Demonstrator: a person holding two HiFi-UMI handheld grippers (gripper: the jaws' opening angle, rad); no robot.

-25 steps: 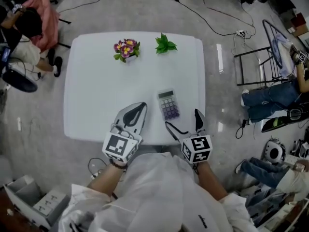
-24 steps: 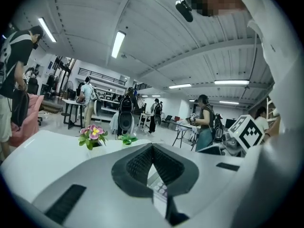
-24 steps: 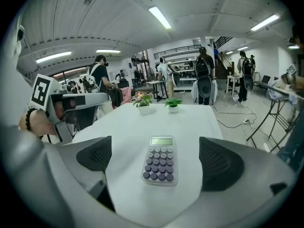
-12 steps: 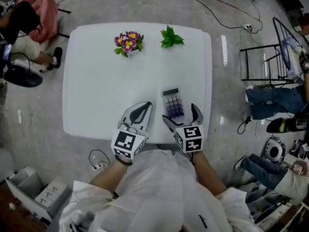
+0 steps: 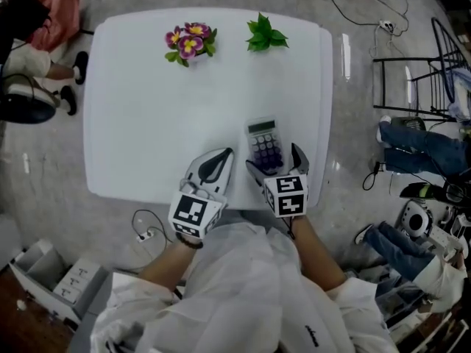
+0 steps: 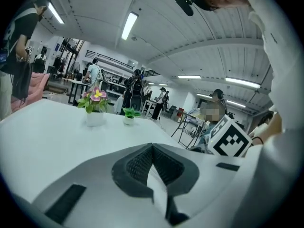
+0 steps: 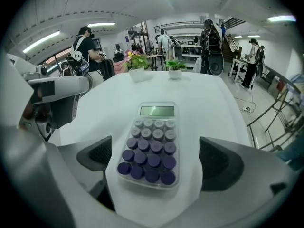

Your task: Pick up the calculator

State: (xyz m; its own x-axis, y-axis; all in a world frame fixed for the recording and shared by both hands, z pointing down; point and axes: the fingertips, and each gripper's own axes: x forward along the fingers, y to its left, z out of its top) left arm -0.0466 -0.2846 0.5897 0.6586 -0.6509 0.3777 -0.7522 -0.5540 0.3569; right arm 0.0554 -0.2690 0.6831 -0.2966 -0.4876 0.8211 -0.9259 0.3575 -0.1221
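Note:
The calculator [image 5: 265, 146] [image 7: 151, 143], pale with round purple keys and a green display, lies flat on the white table [image 5: 147, 123] near its front right. My right gripper [image 5: 274, 165] [image 7: 156, 158] is open, with one jaw on each side of the calculator's near end, not touching it. My left gripper [image 5: 218, 162] [image 6: 153, 167] rests on the table to the left of the calculator, jaws shut with nothing between them.
A pot of pink and yellow flowers [image 5: 188, 41] and a small green plant [image 5: 264, 35] stand at the table's far edge. Cables [image 5: 143, 230] run across the floor. People sit at the left [image 5: 29, 28] and right [image 5: 412, 142] of the table.
My right gripper has moved forward and left, from beside the calculator's near right corner until its jaws straddle the calculator. The left gripper has barely moved.

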